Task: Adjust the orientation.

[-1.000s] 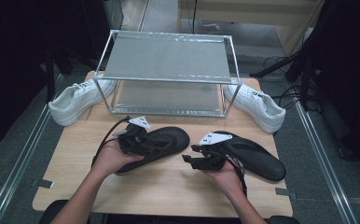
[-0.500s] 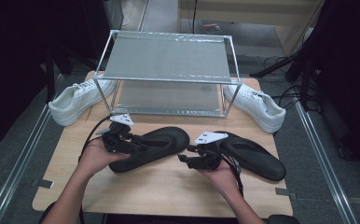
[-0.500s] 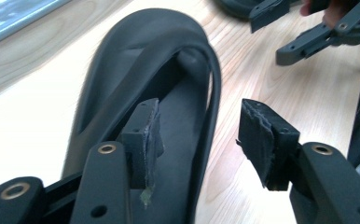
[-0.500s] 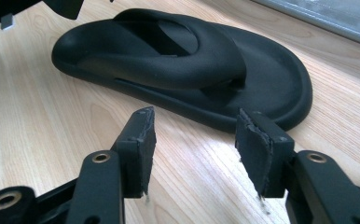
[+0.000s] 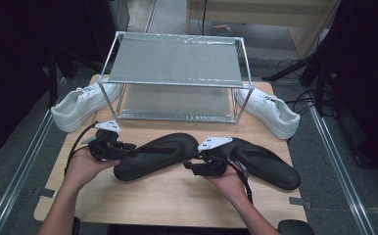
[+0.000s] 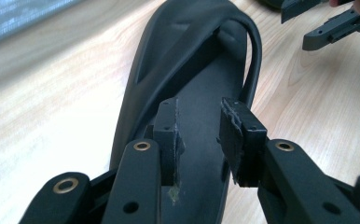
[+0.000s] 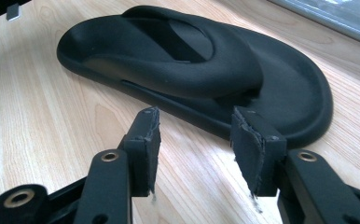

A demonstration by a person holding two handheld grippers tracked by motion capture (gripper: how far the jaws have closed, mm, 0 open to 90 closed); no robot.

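Black flip-flop point(image 5: 155, 155) flat on tabletop point(image 5: 167, 200), frame centre. My left gripper point(image 6: 201, 133) jaws spread over heel; right gripper point(image 7: 199, 140) jaws spread, empty. Reach step; next I close left jaws on sole.

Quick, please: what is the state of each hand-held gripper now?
Left hand-held gripper: open, jaws over the heel of the left black flip-flop.
Right hand-held gripper: open, holding nothing.

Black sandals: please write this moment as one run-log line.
left gripper: open over left sandal | right gripper: open, short of right sandal | both sandals on table
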